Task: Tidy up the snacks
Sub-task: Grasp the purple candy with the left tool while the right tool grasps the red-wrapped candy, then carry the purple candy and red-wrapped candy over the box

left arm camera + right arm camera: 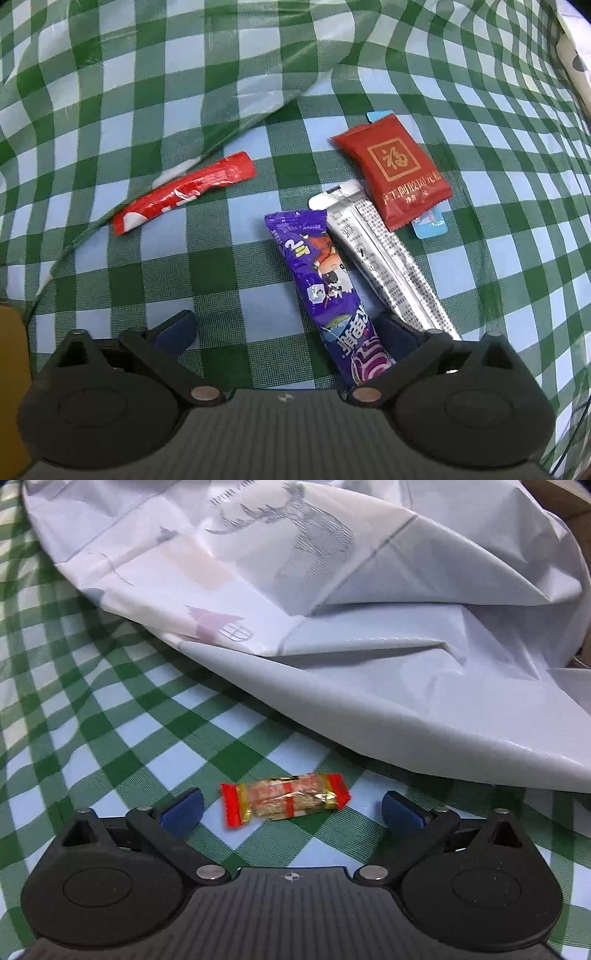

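In the left wrist view my left gripper (284,330) is open above the green checked cloth (221,266). A purple snack bar (325,291) lies lengthwise with its near end between the fingers, close to the right finger. A silver stick pack (388,266) lies beside it on the right. A red square packet (395,177) rests on a small blue packet (430,223). A red stick pack (184,192) lies left. In the right wrist view my right gripper (291,810) is open around a small red-and-gold candy (284,799) lying crosswise on the cloth, not touching either finger.
A raised fold of the checked cloth (166,74) bulges behind the snacks. A crumpled white plastic bag with a deer print (332,609) lies just beyond the candy. A brown surface (11,387) shows at the left edge.
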Demonstrator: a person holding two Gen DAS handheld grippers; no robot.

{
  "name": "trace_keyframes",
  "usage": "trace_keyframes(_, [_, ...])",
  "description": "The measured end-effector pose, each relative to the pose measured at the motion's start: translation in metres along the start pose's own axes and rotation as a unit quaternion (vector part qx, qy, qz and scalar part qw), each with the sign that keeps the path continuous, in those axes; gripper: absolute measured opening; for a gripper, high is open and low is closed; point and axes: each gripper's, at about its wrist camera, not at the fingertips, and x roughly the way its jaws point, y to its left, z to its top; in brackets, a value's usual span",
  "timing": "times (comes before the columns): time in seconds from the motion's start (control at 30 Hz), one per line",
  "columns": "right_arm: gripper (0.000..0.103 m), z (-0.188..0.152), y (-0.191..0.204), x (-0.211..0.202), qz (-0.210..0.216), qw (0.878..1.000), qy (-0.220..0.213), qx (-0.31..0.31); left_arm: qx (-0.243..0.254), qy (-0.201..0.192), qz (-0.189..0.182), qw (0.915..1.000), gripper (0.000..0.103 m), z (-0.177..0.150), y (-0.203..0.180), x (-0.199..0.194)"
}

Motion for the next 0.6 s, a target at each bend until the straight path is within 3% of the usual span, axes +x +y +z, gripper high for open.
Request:
trace_keyframes(0.03, [0.064,-0.001,-0.001,-0.004,0.01,1.0,-0.012,0.001,-0.001,-0.016,-0.001,0.9999,0.071,-0.001,0.001,-0.006])
trace_keyframes(0.07, [0.055,-0.001,-0.003,-0.009,0.019,1.0,-0.016,-0.001,0.002,-0.026,-0.003,0.9997,0.037,0.002,-0.002,-0.011])
trace_keyframes(0.1, [0.054,-0.002,-0.004,-0.012,0.028,1.0,-0.013,-0.004,0.009,-0.027,-0.015,0.9995,0.021,0.002,0.0,-0.015])
trace_keyframes(0.13, [0.054,-0.005,-0.005,-0.016,0.035,0.999,-0.014,-0.013,0.008,-0.02,-0.028,0.9994,0.016,0.002,0.002,-0.017])
trace_keyframes(0.33, [0.053,-0.02,-0.014,-0.067,0.092,0.996,-0.016,0.004,0.01,-0.033,-0.059,0.9977,0.015,-0.01,0.019,-0.04])
trace_keyframes(0.6, [0.053,-0.066,0.001,-0.202,0.223,0.975,0.011,-0.002,0.006,-0.061,-0.07,0.9957,0.015,-0.044,0.053,-0.114])
